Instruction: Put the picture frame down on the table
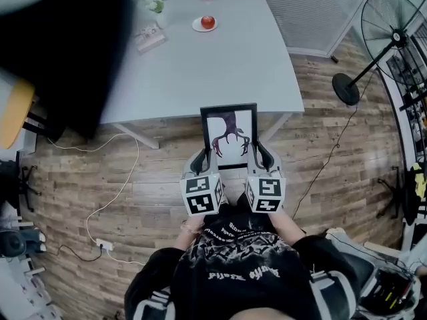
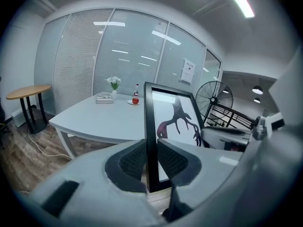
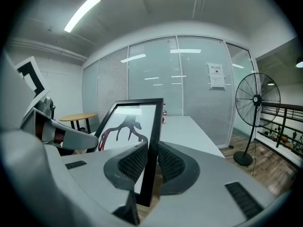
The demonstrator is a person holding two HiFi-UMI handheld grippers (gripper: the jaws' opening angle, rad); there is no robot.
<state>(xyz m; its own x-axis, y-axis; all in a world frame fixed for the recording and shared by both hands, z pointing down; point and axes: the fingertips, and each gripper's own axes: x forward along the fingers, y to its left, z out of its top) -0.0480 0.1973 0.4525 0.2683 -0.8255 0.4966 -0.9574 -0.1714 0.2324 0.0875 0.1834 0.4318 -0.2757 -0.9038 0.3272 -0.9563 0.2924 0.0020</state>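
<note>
the left hand-held gripper (image 1: 203, 160) and right hand-held gripper (image 1: 259, 157) each pinch a side edge of the picture frame (image 1: 229, 135), whose long axis points at the surface (image 1: 200, 65) just beyond it.

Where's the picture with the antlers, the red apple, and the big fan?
picture frame (image 1: 229, 133): head view, middle of the antler print.
apple (image 1: 207, 22): head view, its red top.
fan (image 1: 398, 37): head view, hub of the round cage.
</note>
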